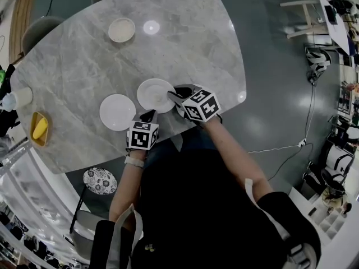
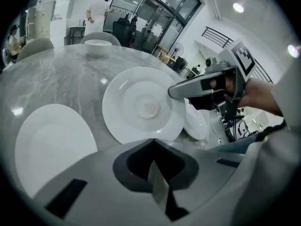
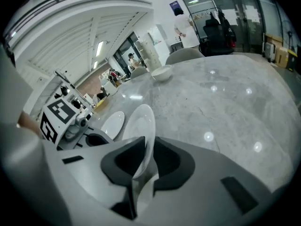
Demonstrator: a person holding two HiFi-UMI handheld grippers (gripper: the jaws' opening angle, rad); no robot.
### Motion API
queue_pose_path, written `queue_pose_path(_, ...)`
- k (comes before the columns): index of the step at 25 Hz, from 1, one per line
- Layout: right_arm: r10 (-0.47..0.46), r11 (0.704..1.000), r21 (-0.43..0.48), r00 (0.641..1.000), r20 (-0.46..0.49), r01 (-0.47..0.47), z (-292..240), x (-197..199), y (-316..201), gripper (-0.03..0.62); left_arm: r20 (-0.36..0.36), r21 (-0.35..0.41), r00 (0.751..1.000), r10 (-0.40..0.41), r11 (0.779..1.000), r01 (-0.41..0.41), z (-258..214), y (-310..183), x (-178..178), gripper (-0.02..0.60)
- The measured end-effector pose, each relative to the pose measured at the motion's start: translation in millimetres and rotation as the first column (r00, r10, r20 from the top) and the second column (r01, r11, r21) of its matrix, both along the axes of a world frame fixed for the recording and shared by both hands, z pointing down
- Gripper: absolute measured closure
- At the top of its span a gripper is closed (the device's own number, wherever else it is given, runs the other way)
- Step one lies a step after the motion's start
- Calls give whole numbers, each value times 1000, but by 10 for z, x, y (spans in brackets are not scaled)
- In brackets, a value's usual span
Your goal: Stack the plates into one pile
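Note:
Two white plates lie near the front edge of the marble table [image 1: 185, 43]: a flat one [image 1: 116, 112] [image 2: 47, 145] on the left and a rimmed one [image 1: 154, 94] [image 2: 143, 107] in the middle. My right gripper [image 1: 173, 96] [image 3: 137, 173] is shut on the right rim of the rimmed plate [image 3: 141, 126], which shows edge-on between its jaws. A smaller white dish [image 2: 195, 124] lies partly under that plate's right side. My left gripper [image 1: 148, 116] [image 2: 153, 173] hangs shut and empty just in front of both plates. A beige bowl [image 1: 122, 29] [image 3: 161, 73] sits at the far side.
A yellow dish [image 1: 39, 129] and a white cup [image 1: 19, 98] stand at the table's left end. Grey chairs [image 2: 35, 46] line the far side, and a patterned stool [image 1: 100, 180] stands below the front edge. People stand in the background.

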State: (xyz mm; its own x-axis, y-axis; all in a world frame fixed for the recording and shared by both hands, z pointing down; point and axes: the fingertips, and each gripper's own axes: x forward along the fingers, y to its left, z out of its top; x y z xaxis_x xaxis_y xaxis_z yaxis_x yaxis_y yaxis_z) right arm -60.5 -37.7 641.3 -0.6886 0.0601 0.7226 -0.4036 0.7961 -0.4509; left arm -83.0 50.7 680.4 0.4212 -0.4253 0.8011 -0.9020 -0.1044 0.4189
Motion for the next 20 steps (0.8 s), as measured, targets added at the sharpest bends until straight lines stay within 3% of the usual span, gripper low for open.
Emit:
queue_pose_path(7,188,973,-160,975,120,-168,-199,258,-69,569,4,30,999,34,999,-34,-132,-119,188,575)
queue_pose_path(13,290,941,-222,948,133,-257,-218,612,-116,571,6,55,997,73,996,-74,-233,-244,342,575)
queue_pose_path(20,425,877,-311,894,142,-367,-197,1075,-84,571,7,56,992,125,991,-125,-269,-295,568,575)
